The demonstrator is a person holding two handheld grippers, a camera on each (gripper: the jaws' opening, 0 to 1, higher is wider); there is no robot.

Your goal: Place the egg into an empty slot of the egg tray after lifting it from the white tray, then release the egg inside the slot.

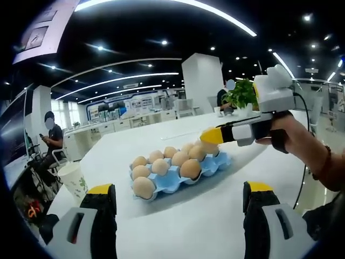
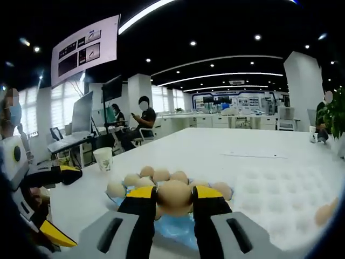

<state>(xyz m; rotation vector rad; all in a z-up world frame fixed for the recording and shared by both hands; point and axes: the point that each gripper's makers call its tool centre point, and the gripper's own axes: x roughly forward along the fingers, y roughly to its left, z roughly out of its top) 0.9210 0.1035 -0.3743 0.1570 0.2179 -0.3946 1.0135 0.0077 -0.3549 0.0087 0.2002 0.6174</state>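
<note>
Blue egg tray (image 1: 180,172) is the landmark: the right gripper (image 2: 174,200), clamped on a brown egg (image 2: 173,196), hovers just over its far end. Lower straight into an empty slot, then part gently. The left gripper (image 1: 178,195) waits near it, jaws apart.

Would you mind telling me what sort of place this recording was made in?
Most likely an open-plan office or lab: a long white table, people seated at desks with monitors, and strip lighting on a dark ceiling.
</note>
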